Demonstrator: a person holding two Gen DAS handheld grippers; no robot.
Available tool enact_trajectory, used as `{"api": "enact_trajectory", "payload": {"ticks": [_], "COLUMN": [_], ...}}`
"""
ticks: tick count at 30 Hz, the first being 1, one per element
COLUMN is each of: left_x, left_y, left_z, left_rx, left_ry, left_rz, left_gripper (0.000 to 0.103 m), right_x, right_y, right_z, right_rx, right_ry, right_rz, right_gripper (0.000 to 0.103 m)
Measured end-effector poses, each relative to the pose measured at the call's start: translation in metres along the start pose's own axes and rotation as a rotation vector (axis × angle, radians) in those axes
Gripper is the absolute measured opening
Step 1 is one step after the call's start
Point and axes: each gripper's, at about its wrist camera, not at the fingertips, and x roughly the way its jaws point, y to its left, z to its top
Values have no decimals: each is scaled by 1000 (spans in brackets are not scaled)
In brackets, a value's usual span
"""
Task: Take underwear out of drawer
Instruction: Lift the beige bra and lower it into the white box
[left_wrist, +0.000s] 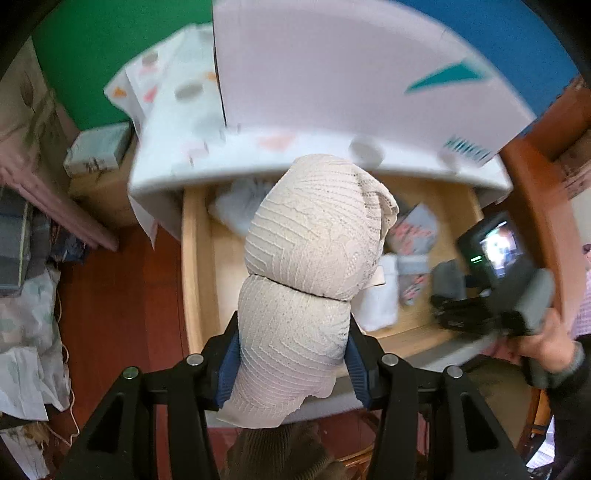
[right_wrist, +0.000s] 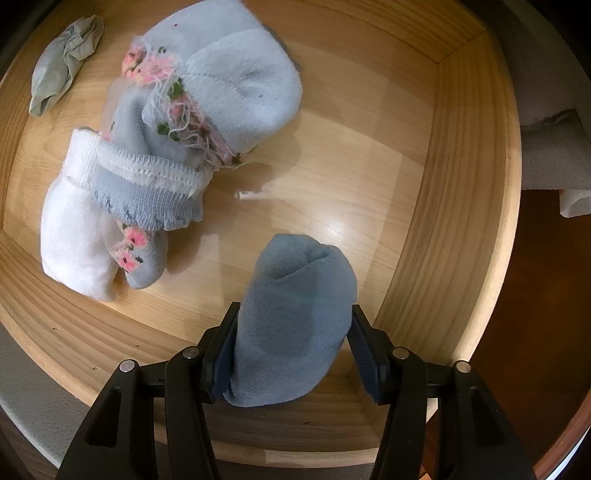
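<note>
My left gripper (left_wrist: 293, 354) is shut on a rolled cream lace underwear (left_wrist: 314, 236) and holds it up above the open wooden drawer (left_wrist: 195, 266). My right gripper (right_wrist: 293, 347) is shut on a folded blue-grey garment (right_wrist: 299, 306) just above the drawer floor (right_wrist: 369, 184), near its front right corner. In the left wrist view the right gripper (left_wrist: 491, 295) shows at the drawer's right end, in a hand.
In the drawer lie light blue socks with pink flowers (right_wrist: 221, 85), a white sock (right_wrist: 77, 236) and a small grey-green bundle (right_wrist: 62, 66). A white cabinet top with a patterned cloth (left_wrist: 258, 147) overhangs the drawer's back. Red-brown floor and piled cloth (left_wrist: 26, 332) lie to the left.
</note>
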Motion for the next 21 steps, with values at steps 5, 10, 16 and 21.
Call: {"api": "enact_trajectory", "payload": {"ticks": [5, 10, 16, 21], "left_x": [-79, -153, -201, -167], "left_y": [3, -4, -17, -27], "left_z": [16, 45, 108, 167], "left_rx": [18, 31, 63, 45], "left_ry": [-133, -291, -446, -421], "left_rz": [-55, -117, -67, -47], "left_gripper": [51, 51, 51, 51], "right_x": [1, -2, -2, -3], "right_y": [1, -2, -2, -2], "right_z": [0, 0, 0, 0], "right_rx": [-2, -4, -4, -4], "right_ry": [1, 3, 4, 3], "right_rz": [-2, -4, -6, -6], "right_gripper": [52, 52, 52, 53]}}
